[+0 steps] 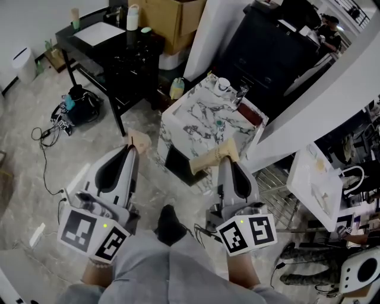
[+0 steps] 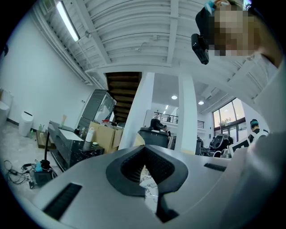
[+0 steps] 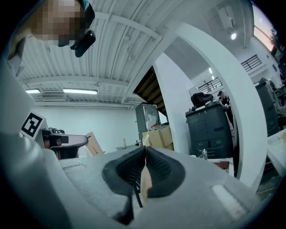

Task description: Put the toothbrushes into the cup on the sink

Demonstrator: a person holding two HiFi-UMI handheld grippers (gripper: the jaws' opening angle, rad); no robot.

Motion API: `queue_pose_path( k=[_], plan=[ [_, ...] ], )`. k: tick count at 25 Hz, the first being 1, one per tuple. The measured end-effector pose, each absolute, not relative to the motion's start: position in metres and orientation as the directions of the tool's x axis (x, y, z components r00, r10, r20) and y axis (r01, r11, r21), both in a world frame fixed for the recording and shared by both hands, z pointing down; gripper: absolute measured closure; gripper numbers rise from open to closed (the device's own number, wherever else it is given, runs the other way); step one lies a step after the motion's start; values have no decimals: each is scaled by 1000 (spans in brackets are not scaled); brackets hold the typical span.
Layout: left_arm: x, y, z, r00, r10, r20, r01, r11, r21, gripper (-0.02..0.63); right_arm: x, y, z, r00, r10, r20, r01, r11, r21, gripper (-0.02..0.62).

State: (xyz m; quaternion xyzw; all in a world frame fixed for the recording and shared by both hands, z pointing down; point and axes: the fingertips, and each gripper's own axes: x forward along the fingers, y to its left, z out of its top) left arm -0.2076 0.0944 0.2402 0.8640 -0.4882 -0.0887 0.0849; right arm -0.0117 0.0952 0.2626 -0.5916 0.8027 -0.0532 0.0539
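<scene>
The marble-topped sink unit (image 1: 196, 122) stands ahead of me in the head view. At its far end a white cup (image 1: 223, 85) sits next to the faucet (image 1: 240, 94). A small teal item (image 1: 219, 123) lies on the marble; it is too small to identify. Both grippers are held low near my legs, short of the unit. My left gripper (image 1: 139, 141) (image 2: 144, 147) has its tan tips together with nothing between them. My right gripper (image 1: 215, 159) (image 3: 145, 151) is likewise shut and empty, its tips at the near corner of the unit.
A black table (image 1: 113, 47) with a bottle stands at the back left, and a cardboard box (image 1: 172, 18) sits behind it. A bag and cables (image 1: 74, 110) lie on the floor at left. A white pillar (image 1: 314, 101) and a wire rack (image 1: 279, 190) stand to the right.
</scene>
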Motion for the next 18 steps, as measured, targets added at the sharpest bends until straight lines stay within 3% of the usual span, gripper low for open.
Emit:
queue_pose_path(
  k=[18],
  plan=[
    [-142, -79, 248, 515, -856, -42, -828, -510, 233, 600, 47, -85, 279, -318, -948, 14, -932, 310, -188, 594]
  ],
)
